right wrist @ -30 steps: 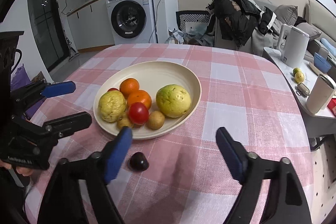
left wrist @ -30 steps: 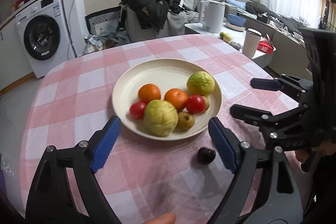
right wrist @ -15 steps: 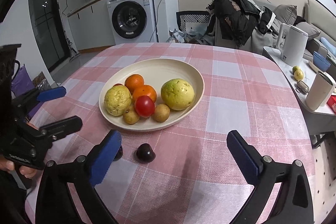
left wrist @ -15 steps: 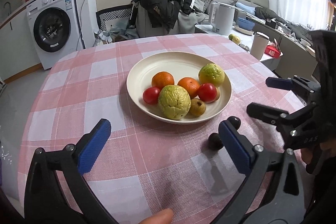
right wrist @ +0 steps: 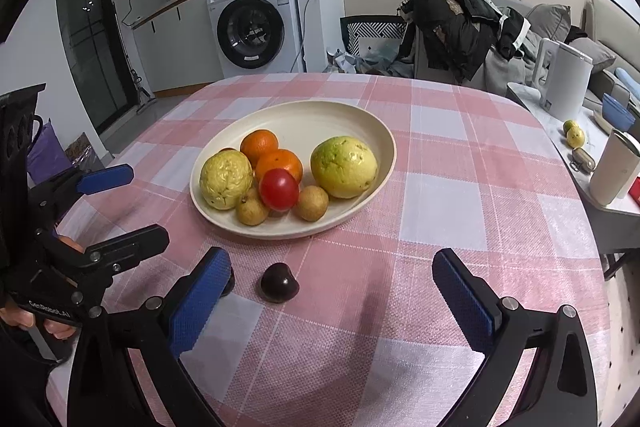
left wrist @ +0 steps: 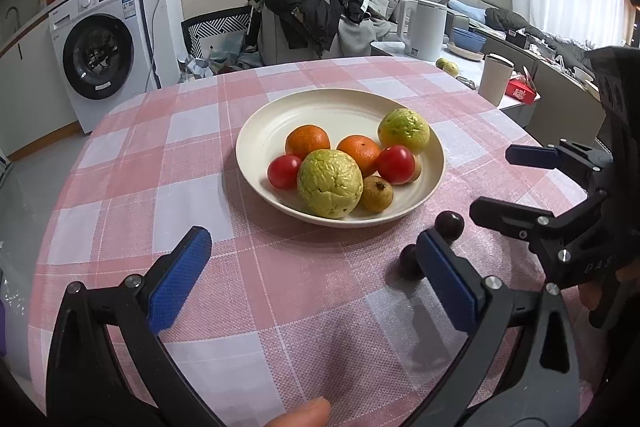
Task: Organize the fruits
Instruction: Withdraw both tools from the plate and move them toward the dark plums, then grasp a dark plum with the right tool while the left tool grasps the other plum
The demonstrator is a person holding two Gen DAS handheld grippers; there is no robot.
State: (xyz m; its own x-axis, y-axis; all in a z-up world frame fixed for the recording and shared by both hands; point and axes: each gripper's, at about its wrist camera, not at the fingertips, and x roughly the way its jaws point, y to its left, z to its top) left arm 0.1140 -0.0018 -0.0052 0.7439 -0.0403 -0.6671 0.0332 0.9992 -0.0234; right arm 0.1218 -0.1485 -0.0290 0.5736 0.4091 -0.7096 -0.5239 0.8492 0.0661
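The cream plate (right wrist: 376,131) sat at the middle of the round table under a pink checked cloth (right wrist: 472,187). On the plate lay two yellow-green guavas (right wrist: 344,167), two oranges (right wrist: 279,164), two red tomatoes (left wrist: 395,164) and two small brown fruits (right wrist: 312,203), all bunched toward its near half.

Off the plate, on the cloth just beyond its near rim, lay two dark plums (right wrist: 279,283); the second (left wrist: 449,223) was partly hidden behind a blue pad in the right wrist view.

The left gripper (left wrist: 308,283) hovered over the cloth near the plate's near rim, jaws spread wide and holding nothing. The right gripper (right wrist: 332,303) stood likewise wide open and empty, with one plum lying between its pads (right wrist: 200,303), touching neither.

Well beyond the plate stood a washing machine (right wrist: 252,23) and a white kettle (right wrist: 564,83).
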